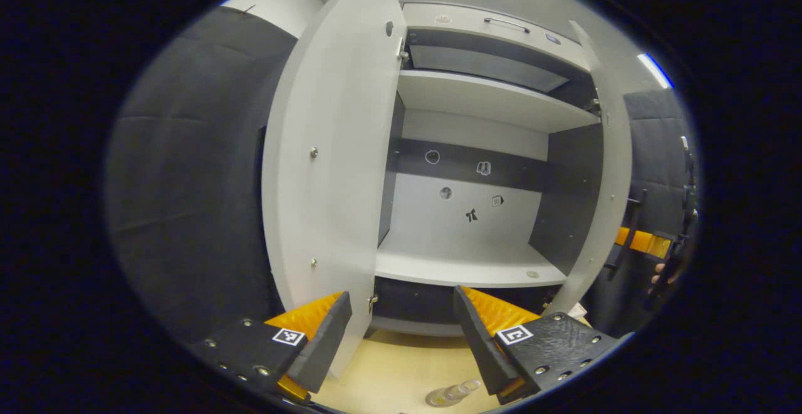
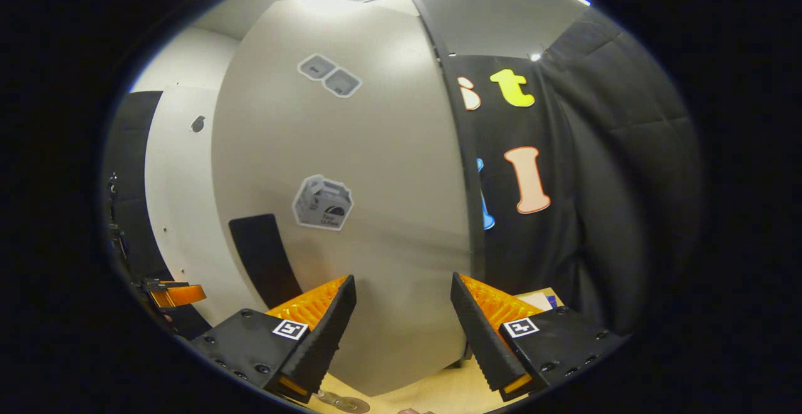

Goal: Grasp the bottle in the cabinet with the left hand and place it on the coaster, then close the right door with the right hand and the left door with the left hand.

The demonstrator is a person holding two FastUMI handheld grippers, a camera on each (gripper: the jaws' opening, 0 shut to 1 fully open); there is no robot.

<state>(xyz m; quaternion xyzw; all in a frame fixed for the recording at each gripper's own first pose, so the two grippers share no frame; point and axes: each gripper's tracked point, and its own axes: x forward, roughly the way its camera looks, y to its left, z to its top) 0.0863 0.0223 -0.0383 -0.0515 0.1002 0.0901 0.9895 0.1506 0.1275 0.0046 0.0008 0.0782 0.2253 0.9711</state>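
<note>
At the table's near edge the bottle (image 1: 454, 393) lies below the left gripper (image 1: 401, 339), whose fingers are spread wide and empty. The right gripper (image 2: 401, 332), likewise wide, faces the right door (image 2: 351, 201); closing it looks next, needing a push.
</note>
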